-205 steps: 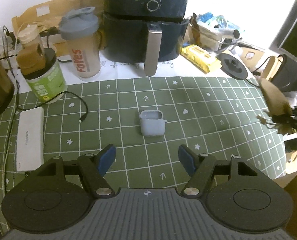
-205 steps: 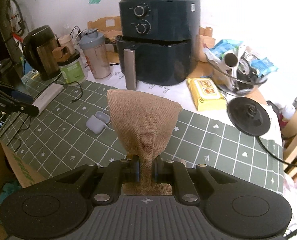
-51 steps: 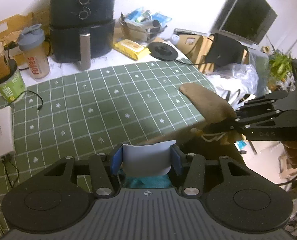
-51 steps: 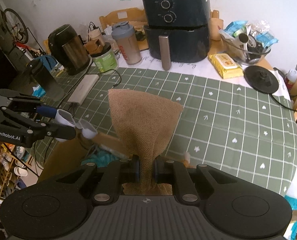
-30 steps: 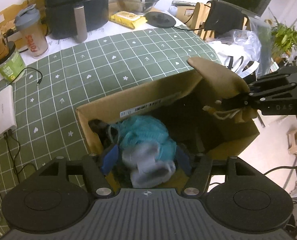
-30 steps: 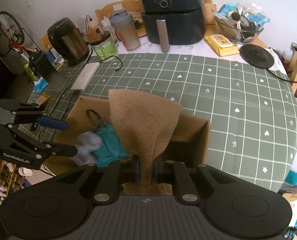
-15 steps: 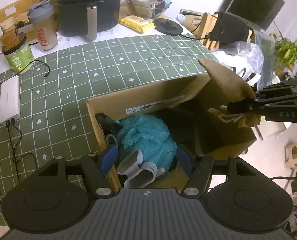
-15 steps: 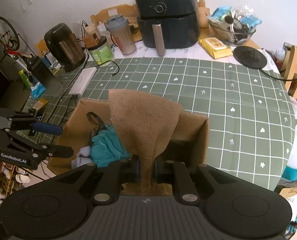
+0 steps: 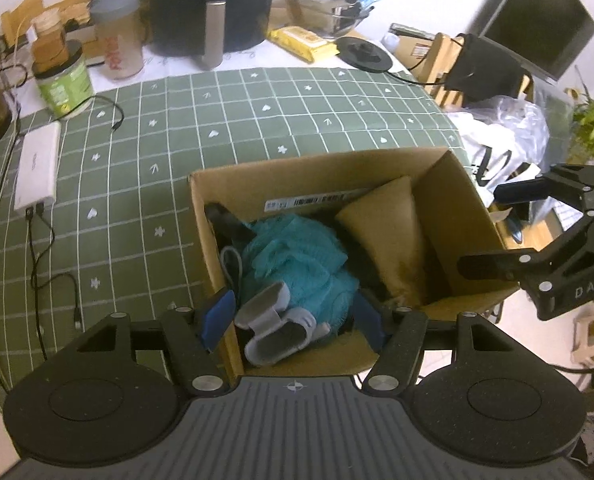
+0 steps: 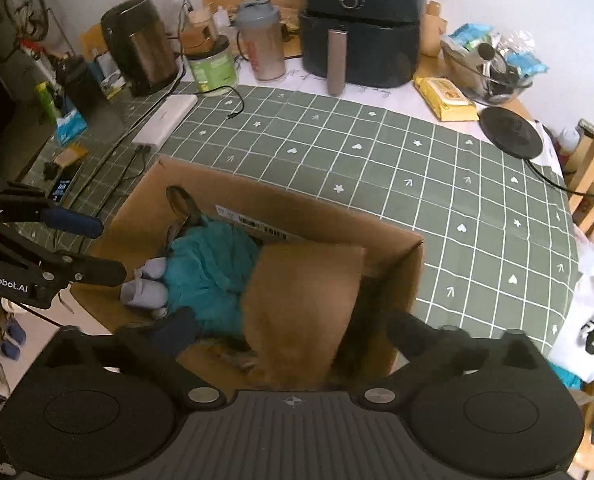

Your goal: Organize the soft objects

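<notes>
– What is in the box?

– The cardboard box at the bench edge holds a teal fluffy cloth, a grey earbud case lying open on it, and a burlap pouch leaning at the right side.

– And your hands?

– My left hand-held gripper tilts down over the box, spread, touching nothing. My right hand-held gripper has just been opening; it is spread wide, the pouch loose between its jaws.
</notes>
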The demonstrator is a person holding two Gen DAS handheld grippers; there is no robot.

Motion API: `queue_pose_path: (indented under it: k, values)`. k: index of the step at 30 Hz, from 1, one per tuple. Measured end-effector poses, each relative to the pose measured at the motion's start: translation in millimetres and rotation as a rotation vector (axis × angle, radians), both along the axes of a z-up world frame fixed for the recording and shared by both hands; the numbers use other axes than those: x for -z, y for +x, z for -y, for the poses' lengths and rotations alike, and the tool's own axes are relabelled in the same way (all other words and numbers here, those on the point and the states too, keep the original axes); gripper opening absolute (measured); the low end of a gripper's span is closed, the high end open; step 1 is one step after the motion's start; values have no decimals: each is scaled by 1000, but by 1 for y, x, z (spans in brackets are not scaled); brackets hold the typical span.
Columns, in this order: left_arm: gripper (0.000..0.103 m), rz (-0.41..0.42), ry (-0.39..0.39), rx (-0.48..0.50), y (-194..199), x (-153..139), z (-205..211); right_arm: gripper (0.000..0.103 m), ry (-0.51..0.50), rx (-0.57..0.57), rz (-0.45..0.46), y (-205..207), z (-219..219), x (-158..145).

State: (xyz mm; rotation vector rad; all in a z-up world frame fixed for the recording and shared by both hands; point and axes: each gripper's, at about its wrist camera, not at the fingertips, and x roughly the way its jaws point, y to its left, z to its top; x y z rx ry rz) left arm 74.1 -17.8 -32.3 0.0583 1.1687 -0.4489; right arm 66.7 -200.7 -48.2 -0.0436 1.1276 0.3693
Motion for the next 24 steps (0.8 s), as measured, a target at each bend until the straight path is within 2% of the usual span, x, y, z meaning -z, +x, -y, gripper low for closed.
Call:
queue_pose_path:
  k: [9, 11, 14, 17, 18, 22, 24]
  values:
    - [65, 35, 41, -44, -18, -6, 10, 103, -35, -10, 38, -24, 5, 1]
    - [65, 46, 69, -55, -22, -7, 13, 103, -37, 0, 56, -31, 6, 0]
    - [65, 41, 59, -64, -26, -7, 15, 103, -31, 28, 95, -40, 11, -4]
    - [65, 49, 83, -85, -30, -7, 17, 103, -49, 59, 137, -45, 14, -7]
    - [67, 54, 99, -92, -32, -6, 19, 103, -61, 62, 146, -46, 15, -8]
    - [95, 109, 114, -138, -38, -9, 19, 103, -148, 46, 179, -53, 11, -5]
    - [103, 115, 106, -169, -39, -12, 18, 103, -185, 27, 202, -57, 7, -5]
